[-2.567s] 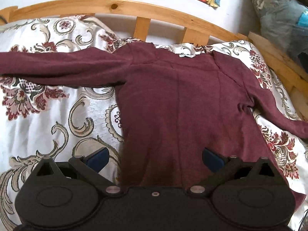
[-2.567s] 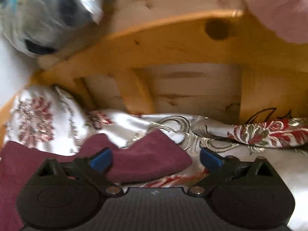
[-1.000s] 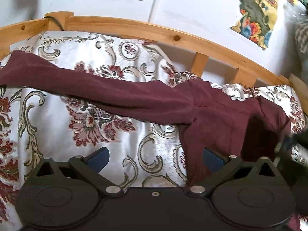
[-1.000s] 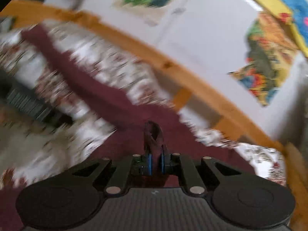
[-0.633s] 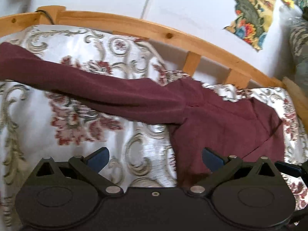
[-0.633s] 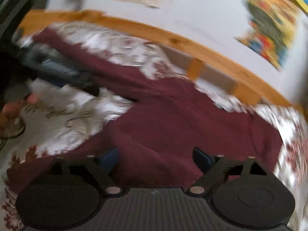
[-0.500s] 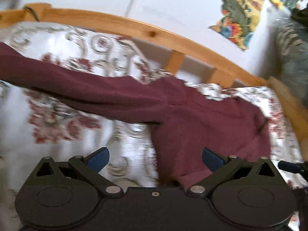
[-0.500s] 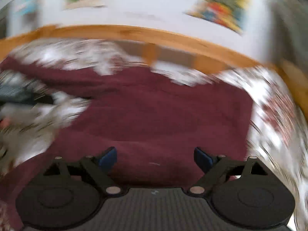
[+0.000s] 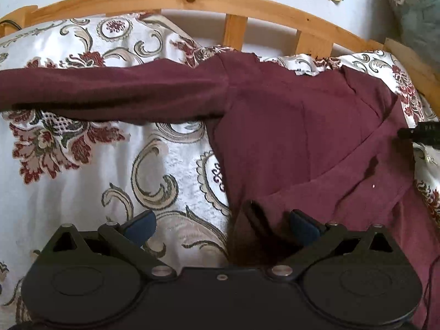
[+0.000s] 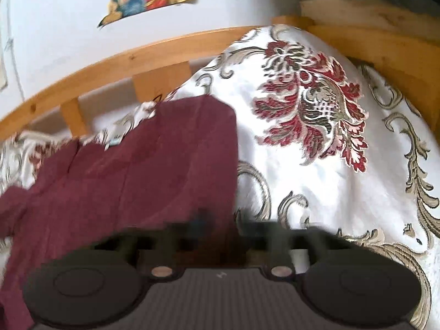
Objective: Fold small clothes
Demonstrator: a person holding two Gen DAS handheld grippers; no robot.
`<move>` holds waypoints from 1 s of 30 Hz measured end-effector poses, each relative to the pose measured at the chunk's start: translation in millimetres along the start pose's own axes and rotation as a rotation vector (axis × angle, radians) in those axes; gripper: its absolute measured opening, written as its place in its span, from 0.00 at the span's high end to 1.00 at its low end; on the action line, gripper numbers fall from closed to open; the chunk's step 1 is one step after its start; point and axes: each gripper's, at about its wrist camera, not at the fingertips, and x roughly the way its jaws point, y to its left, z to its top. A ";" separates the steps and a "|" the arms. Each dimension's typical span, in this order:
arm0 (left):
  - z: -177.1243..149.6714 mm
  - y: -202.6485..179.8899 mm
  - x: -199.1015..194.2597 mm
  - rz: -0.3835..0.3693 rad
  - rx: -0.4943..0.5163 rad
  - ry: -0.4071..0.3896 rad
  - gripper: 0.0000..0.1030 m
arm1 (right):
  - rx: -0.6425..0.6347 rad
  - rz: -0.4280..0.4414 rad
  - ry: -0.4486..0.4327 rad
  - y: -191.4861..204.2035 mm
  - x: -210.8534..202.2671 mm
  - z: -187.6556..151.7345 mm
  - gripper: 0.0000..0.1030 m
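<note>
Maroon sweater [image 9: 288, 126] is spread on the floral bedspread [image 9: 82, 165], directly ahead of the left gripper [image 9: 221, 224]; one sleeve already lies folded across the body; the other sleeve [image 9: 110, 93] is stretched far left; left jaws are wide, hem edge between them; right gripper [image 10: 220, 228] is blurred, state cannot be told; sleeve cuff should be pinched next and laid flat over the body.

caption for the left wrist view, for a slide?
Open left hand-held gripper over a maroon sweater, one sleeve folded across, on a floral bedspread.
</note>
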 end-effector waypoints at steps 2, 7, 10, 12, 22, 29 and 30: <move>-3.2 -2.2 -0.4 -0.016 0.009 0.001 0.01 | 0.042 0.007 -0.050 -7.3 -10.9 8.0 0.93; -9.4 -17.3 2.2 -0.012 0.093 0.013 0.01 | 0.044 -0.057 -0.079 -23.2 -15.2 17.4 0.92; -13.6 -24.5 4.6 0.011 0.151 0.024 0.01 | 0.019 -0.089 -0.028 -19.3 -4.2 9.9 0.80; -14.0 -25.4 2.4 0.011 0.162 0.019 0.01 | 0.014 -0.092 -0.039 -16.7 -9.2 2.5 0.65; 22.7 10.5 -38.3 0.142 -0.008 -0.143 0.01 | -0.039 -0.045 -0.077 9.9 -77.3 -33.3 0.25; 59.3 67.8 -102.8 0.487 0.071 -0.276 0.01 | -0.054 0.090 -0.105 53.5 -141.7 -65.7 0.07; 66.0 79.4 -112.9 0.506 0.115 -0.279 0.01 | -0.060 0.104 -0.110 59.9 -150.4 -72.1 0.06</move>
